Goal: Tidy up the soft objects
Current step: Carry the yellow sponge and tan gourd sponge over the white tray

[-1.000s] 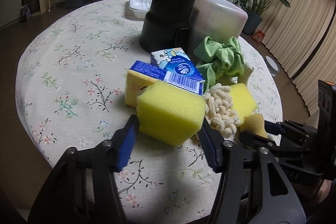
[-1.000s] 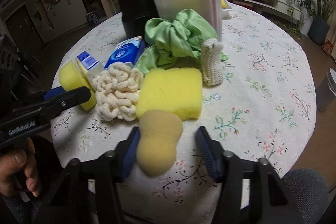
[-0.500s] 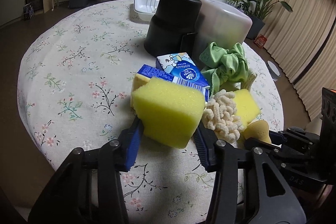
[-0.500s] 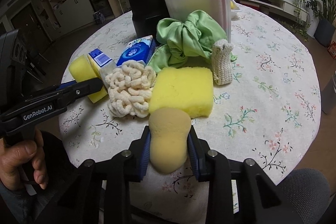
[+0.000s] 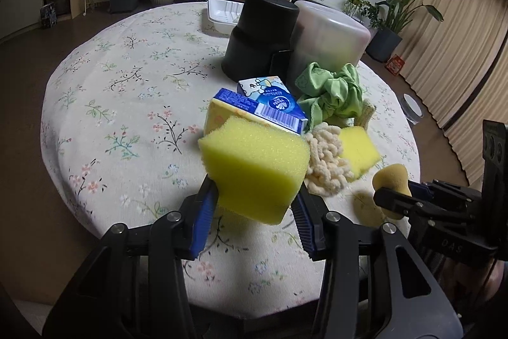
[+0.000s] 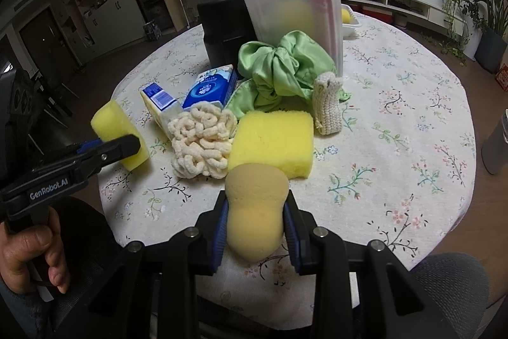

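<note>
Left wrist view: pick-up step, both sponges just grabbed. Left tongs [image 5: 255,205] have just been closing and now pinch the yellow block sponge [image 5: 254,167] by its lower part, jaws narrowed about halfway, pads pressed into the foam. Sponge looks lifted clear of the floral worktop [image 5: 127,116], near its front edge, in front of the blue tissue packs [image 5: 263,107]. Far right: right tongs [image 5: 397,199] clamp the tan peanut-shaped sponge [image 5: 389,180]. Behind the pile stand a black bin [image 5: 260,34] and a frosted bin [image 5: 327,40], both seen from outside; can't tell which way their openings face.

Right wrist view: right tongs [image 6: 255,223] have just been closing, now nearly shut on the tan sponge [image 6: 255,212], waist squeezed between the blue pads. It sits at the near worktop edge [image 6: 412,148], just in front of the flat yellow sponge [image 6: 273,142]; lifted or touching, can't tell. Left tongs [image 6: 123,145] at left grip the yellow block [image 6: 119,129]. Remaining on the cloth: cream chenille mitt [image 6: 200,142], green cloth [image 6: 279,69], knitted scrubber [image 6: 328,104].

Next, judged: carry both sponges to a bin; needs steady squeeze, foam could slip or spring out.
</note>
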A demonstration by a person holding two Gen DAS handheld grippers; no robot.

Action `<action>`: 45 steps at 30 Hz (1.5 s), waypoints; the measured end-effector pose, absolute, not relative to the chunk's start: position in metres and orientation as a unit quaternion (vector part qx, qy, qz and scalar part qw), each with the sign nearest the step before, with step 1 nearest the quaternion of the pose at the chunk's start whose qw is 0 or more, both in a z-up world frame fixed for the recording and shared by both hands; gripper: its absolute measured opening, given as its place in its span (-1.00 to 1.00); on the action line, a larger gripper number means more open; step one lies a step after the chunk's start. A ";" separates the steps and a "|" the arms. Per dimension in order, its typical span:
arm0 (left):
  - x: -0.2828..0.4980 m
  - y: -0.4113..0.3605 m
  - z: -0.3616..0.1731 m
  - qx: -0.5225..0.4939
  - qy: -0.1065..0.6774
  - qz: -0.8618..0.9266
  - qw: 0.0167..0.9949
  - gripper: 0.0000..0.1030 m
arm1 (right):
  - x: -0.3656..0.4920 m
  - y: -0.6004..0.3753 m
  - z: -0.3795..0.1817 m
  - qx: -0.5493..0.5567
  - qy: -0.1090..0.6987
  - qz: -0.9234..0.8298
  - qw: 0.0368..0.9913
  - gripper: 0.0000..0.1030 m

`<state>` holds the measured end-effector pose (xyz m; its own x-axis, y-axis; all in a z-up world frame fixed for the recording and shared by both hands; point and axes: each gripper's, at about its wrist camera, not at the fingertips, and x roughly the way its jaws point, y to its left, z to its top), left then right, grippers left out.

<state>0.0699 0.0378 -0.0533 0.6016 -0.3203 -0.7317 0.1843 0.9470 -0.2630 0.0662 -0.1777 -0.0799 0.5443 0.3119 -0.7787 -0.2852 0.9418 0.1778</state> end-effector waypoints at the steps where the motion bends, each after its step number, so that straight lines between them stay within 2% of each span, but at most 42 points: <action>1: 0.068 0.037 -0.053 -0.080 0.424 -0.142 0.891 -0.17 | 0.066 -0.179 -0.079 0.015 0.446 0.169 0.879 -0.33; 13: 0.059 0.034 -0.036 -0.073 0.419 -0.149 0.893 -0.17 | 0.068 -0.203 -0.065 0.022 0.437 0.150 0.887 -0.33; 26: 0.088 0.053 -0.006 -0.065 0.404 -0.141 0.902 -0.17 | 0.110 -0.261 -0.029 0.018 0.407 0.103 0.907 -0.33; 32: 0.125 0.067 0.025 -0.049 0.380 -0.136 0.914 -0.17 | 0.151 -0.288 0.000 0.013 0.387 0.094 0.917 -0.33; 38: 0.196 0.076 0.063 -0.020 0.363 -0.132 0.922 -0.17 | 0.210 -0.295 0.024 -0.011 0.373 0.095 0.923 -0.33; 45: 0.274 0.063 0.073 0.014 0.369 -0.147 0.918 -0.17 | 0.292 -0.287 0.029 -0.019 0.391 0.113 0.913 -0.33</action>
<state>0.2738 0.0631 0.0732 0.6843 -0.2593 -0.6816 0.2796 0.9565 -0.0831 0.2923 -0.2873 0.0287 0.6687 0.1918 -0.7184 -0.2218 0.9736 0.0535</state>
